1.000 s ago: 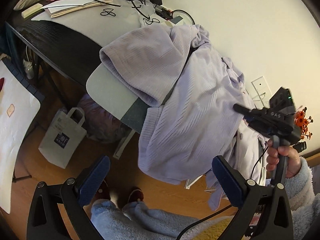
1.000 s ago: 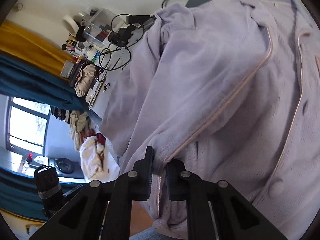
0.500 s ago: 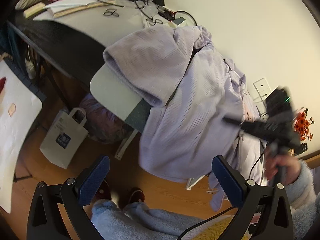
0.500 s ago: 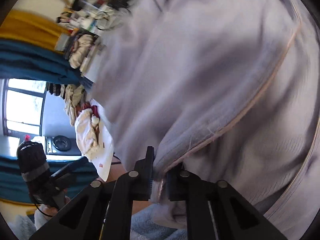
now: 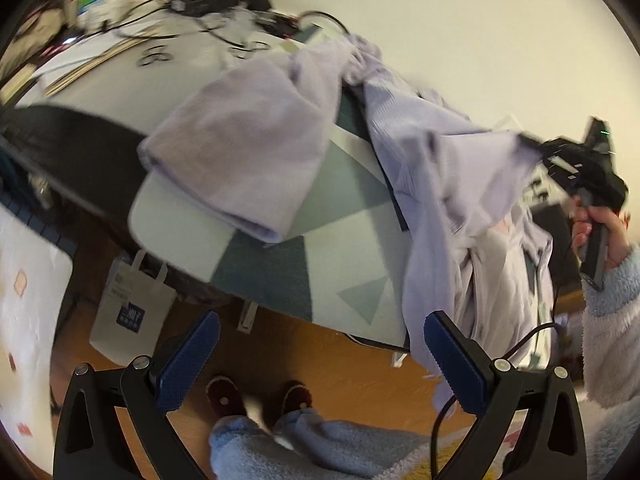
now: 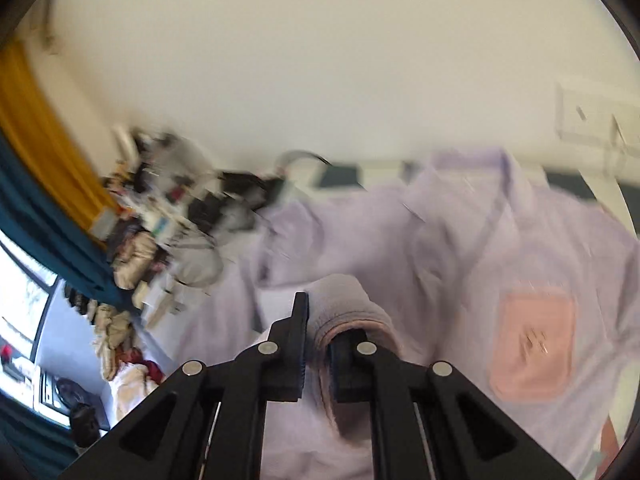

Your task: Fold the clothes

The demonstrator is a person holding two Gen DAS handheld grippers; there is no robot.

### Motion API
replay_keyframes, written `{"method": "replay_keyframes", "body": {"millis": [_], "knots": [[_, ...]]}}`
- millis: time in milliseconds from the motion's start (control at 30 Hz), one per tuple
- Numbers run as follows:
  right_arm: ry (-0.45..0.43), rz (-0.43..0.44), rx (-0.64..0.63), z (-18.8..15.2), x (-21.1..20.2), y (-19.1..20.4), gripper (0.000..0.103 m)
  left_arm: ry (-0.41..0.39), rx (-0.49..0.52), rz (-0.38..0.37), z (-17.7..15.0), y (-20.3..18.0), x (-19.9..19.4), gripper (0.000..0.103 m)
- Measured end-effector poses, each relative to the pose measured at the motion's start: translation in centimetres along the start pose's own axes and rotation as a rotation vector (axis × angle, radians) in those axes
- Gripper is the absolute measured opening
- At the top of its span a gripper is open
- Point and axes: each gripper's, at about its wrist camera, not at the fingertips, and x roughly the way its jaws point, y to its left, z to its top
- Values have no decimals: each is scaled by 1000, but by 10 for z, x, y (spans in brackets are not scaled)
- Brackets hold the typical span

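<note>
floor: wood boards [image 5: 352, 356], seen under the table edge; person's slippers [image 5: 260, 398] and fluffy blue legs stand on it, paper tote bag [image 5: 128, 304] leans below the table.
left claw: [image 5: 320, 360] spread wide, blue pads holding nothing; hovers low in front of the table, likely waiting for a free edge to take.
table: [image 5: 68, 148] dark top, carries a mat [image 5: 340, 280] with grey-green geometric print; flat mat gives a clean folding surface.
lilac garment: [image 5: 436, 184] soft ribbed knit, pyjama-type; part bunched on the mat, part draped off the table's right side, one edge lifted to the right.
second lilac piece: [image 5: 244, 152] rounded heap on the mat's left; limp, thick folds.
right claw: [image 6: 318, 344] clenched on a hem of the garment with pink piping; held high, I judge to pull the cloth out and spread it.
pocket: [image 6: 532, 344] pink patch, faces the right camera.
clutter: cables and boxes [image 5: 208, 0] at the table's far end, blurred.
wall: plain cream [image 5: 460, 20].
</note>
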Motion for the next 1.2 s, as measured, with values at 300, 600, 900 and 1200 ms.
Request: {"method": "replay_keyframes", "body": {"millis": [300, 600, 900, 1200], "knots": [[153, -111, 234, -83, 10, -75, 62, 63, 160, -82, 45, -37, 46, 102], [76, -84, 265, -115, -46, -82, 62, 63, 186, -171, 99, -64, 99, 99], [91, -38, 259, -144, -58, -86, 62, 162, 140, -191, 96, -61, 115, 9], [142, 52, 11, -119, -10, -56, 62, -9, 159, -24, 62, -71, 53, 4]]}}
